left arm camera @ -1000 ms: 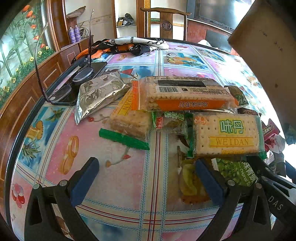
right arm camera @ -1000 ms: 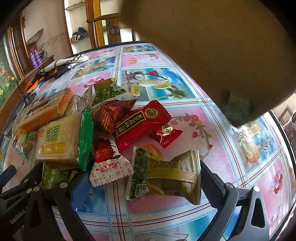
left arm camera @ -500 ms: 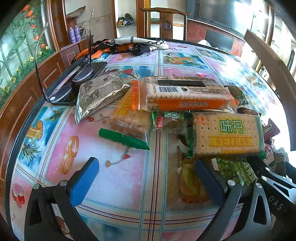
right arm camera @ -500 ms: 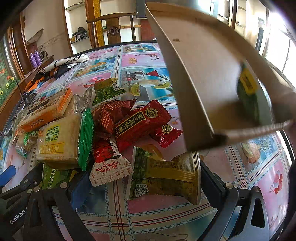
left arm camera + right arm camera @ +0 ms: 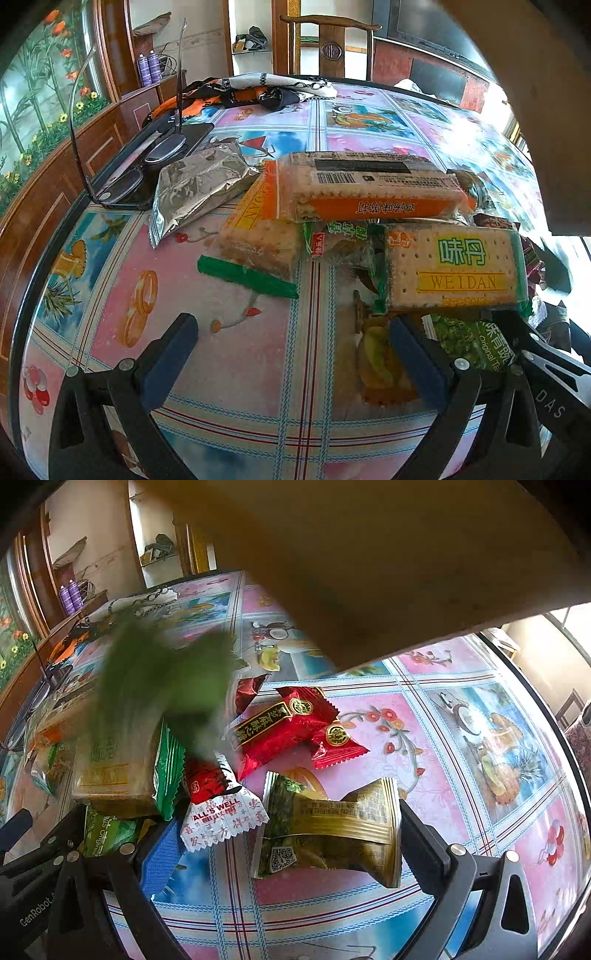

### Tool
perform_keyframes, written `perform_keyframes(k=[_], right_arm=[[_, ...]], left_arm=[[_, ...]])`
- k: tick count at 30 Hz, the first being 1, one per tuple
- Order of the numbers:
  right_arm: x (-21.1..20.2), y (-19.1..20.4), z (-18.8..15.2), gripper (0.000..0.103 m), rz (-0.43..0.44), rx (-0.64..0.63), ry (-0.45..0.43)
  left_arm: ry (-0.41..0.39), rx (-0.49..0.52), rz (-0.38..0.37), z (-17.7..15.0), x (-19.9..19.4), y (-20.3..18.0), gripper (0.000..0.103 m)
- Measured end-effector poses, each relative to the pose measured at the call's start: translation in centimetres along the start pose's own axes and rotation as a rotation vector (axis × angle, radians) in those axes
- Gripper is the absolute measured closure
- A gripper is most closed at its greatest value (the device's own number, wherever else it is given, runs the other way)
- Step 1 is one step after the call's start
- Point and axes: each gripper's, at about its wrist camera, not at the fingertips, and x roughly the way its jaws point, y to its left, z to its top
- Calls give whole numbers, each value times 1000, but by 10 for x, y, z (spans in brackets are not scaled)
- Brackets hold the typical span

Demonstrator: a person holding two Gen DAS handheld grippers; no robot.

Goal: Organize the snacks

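Note:
Snacks lie heaped on the patterned table [image 5: 229,354]. In the left wrist view I see a green WEIDAN cracker pack [image 5: 454,269], an orange cracker pack [image 5: 369,188] and a silver foil bag [image 5: 199,184]. My left gripper [image 5: 291,343] is open and empty above the cloth. My right gripper [image 5: 280,845] is open around a gold-green packet [image 5: 332,830], next to a white ALL'S WELL packet [image 5: 221,819] and red packets [image 5: 288,723]. A cardboard box [image 5: 388,554] hangs tilted above, and a blurred green packet [image 5: 155,686] falls from it.
Glasses [image 5: 147,162] rest on a dark tablet at the left edge. A scarf [image 5: 258,88] lies at the far side, with a wooden chair [image 5: 328,44] behind it. The box also shows at the upper right of the left wrist view [image 5: 535,110].
The cardboard box has tipped over above the table, and a green packet that was inside it now drops out toward the pile. Both grippers have stayed in place.

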Motion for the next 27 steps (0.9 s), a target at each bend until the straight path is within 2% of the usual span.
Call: perform_keyframes(k=[27], right_arm=[[1, 1, 1, 0, 0, 0, 1]], left_arm=[[1, -1, 1, -1, 1, 0, 0]])
